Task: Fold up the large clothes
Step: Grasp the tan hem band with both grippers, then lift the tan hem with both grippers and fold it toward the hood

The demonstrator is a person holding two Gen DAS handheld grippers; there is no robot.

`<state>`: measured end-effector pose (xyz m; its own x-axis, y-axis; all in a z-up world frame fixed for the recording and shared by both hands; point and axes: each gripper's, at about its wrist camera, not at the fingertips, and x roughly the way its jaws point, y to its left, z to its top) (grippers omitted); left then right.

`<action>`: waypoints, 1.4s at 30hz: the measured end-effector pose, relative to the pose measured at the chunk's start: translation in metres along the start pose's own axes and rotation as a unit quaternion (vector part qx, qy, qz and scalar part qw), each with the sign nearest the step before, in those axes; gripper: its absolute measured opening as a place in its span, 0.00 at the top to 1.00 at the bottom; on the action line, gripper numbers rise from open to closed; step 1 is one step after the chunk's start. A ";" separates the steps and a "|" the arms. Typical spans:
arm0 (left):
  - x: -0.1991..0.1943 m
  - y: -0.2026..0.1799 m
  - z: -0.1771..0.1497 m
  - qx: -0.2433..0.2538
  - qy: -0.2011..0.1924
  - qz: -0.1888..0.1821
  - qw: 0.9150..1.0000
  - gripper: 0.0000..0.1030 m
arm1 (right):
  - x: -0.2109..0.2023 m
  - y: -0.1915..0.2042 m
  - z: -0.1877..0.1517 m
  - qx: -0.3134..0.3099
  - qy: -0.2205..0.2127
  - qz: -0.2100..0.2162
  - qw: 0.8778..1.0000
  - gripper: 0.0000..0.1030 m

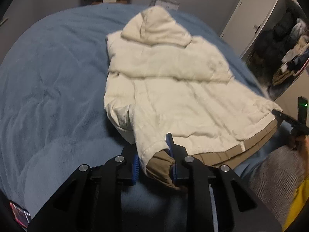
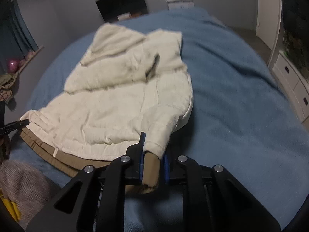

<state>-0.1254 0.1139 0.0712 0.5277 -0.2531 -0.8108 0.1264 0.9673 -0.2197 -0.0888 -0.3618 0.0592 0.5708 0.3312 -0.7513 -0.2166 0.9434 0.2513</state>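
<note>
Item: cream hooded jacket (image 1: 170, 89), flat on blue blanket (image 1: 48, 77), frame centre. Left gripper (image 1: 154, 164) clamps 1 tan cuff (image 1: 162, 162) at lower centre; right gripper (image 2: 153, 164) clamps the other cuff (image 2: 151, 166). Advice: lift both evenly, carry hem toward hood.

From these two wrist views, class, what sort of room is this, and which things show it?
Most likely a bedroom: a cream hooded jacket lies on a bed's blue blanket, an open wardrobe holds clothes, and white drawers line the wall.
</note>
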 end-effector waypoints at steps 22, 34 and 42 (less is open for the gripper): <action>0.026 0.053 0.190 -0.044 -0.103 -0.013 0.994 0.80 | 0.051 0.000 0.213 0.009 -0.093 0.004 0.996 0.90; 0.115 0.095 0.305 -0.076 -0.081 0.018 0.994 0.77 | 0.170 -0.018 0.312 0.064 -0.087 -0.049 0.993 0.90; 0.195 0.125 0.334 -0.098 -0.029 0.064 0.993 0.76 | 0.261 -0.030 0.331 0.079 -0.041 -0.092 0.992 0.90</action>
<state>0.2740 0.1901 0.0667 0.5764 -0.1210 -0.8082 -0.1087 0.9688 -0.2225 0.3285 -0.2972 0.0577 0.6531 0.1468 -0.7429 0.0202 0.9773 0.2109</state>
